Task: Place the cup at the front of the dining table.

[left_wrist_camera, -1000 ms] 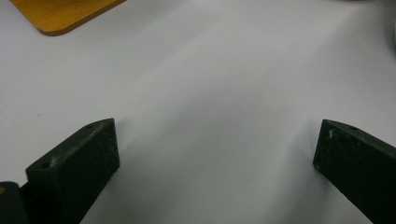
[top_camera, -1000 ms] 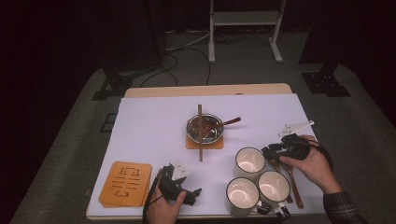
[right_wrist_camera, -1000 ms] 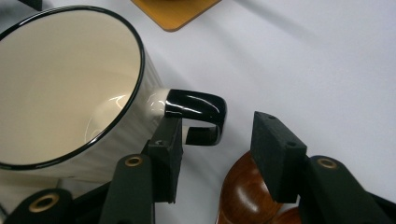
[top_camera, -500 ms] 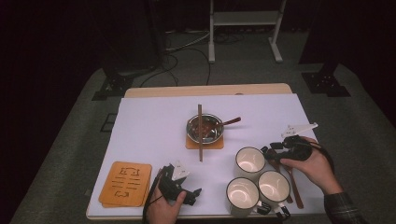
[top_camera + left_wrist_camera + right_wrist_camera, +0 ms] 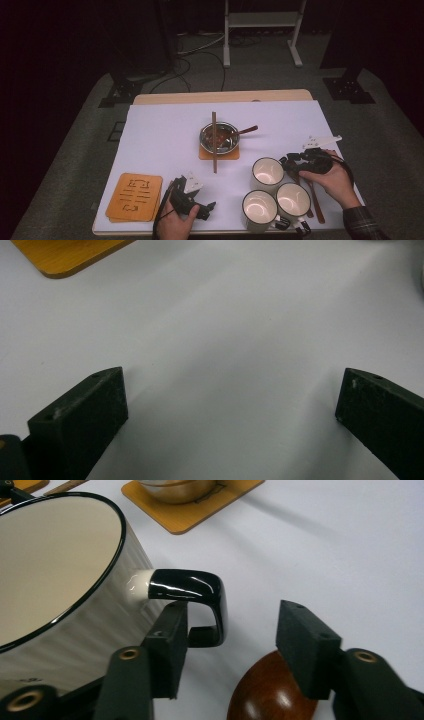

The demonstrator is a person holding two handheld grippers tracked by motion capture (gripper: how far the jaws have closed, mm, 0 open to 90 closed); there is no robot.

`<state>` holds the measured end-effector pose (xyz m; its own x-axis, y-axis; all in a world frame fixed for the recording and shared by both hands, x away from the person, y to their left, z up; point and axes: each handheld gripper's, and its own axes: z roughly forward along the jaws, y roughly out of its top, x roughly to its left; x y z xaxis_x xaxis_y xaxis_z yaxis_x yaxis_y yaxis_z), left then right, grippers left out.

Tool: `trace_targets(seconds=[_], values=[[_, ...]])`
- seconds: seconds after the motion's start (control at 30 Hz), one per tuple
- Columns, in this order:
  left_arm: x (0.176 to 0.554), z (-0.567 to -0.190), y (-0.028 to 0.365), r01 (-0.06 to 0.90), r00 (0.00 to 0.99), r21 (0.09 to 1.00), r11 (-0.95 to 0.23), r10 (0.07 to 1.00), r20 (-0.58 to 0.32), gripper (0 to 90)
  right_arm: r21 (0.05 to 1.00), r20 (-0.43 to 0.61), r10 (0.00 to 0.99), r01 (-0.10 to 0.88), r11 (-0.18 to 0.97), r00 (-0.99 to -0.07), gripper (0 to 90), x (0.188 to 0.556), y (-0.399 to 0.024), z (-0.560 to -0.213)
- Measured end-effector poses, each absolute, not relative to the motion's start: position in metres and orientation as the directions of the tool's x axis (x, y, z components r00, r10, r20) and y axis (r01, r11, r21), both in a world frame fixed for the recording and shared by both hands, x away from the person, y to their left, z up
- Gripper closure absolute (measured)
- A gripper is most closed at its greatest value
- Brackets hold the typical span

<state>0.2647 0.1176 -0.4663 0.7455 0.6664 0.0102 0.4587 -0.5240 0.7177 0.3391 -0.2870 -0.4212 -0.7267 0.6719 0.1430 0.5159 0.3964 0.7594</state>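
Right claw [image 5: 230, 630] narrower, straddling mug handle [image 5: 200, 592]

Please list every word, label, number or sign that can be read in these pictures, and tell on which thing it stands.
No text can be read.
Wooden coaster near the left gripper: dark engraved marks on its top, too small and blurred to read.
Mugs, bowl, right gripper: no writing visible.

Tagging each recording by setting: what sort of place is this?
Probably a staged recording room, not a kitchen: a white-covered table set with mugs and a bowl, dark curtains around it, cables on the floor.
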Motion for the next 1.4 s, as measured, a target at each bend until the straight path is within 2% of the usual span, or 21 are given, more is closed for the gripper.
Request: trace_targets(seconds=[0.37, 0.63, 1.23, 1.4], values=[[0.265, -0.466, 0.118, 0.459, 0.745, 0.718, -0.523, 0.667, 0.010, 0.0, 0.786, 0.149, 0.672, 0.499, 0.365, -0.725, 55.1, 0.341, -0.283, -0.431], [0.265, -0.466, 0.118, 0.459, 0.745, 0.718, -0.524, 0.666, 0.010, 0.0, 0.806, 0.162, 0.675, 0.491, 0.330, -0.720, 68.0, 0.338, -0.281, -0.433], [0.265, -0.466, 0.118, 0.459, 0.746, 0.717, -0.524, 0.666, 0.010, 0.0, 0.815, 0.189, 0.676, 0.497, 0.297, -0.713, 79.3, 0.338, -0.279, -0.437], [0.265, -0.466, 0.118, 0.459, 0.746, 0.717, -0.524, 0.666, 0.010, 0.0, 0.817, 0.189, 0.677, 0.496, 0.293, -0.711, 79.9, 0.338, -0.279, -0.437]])
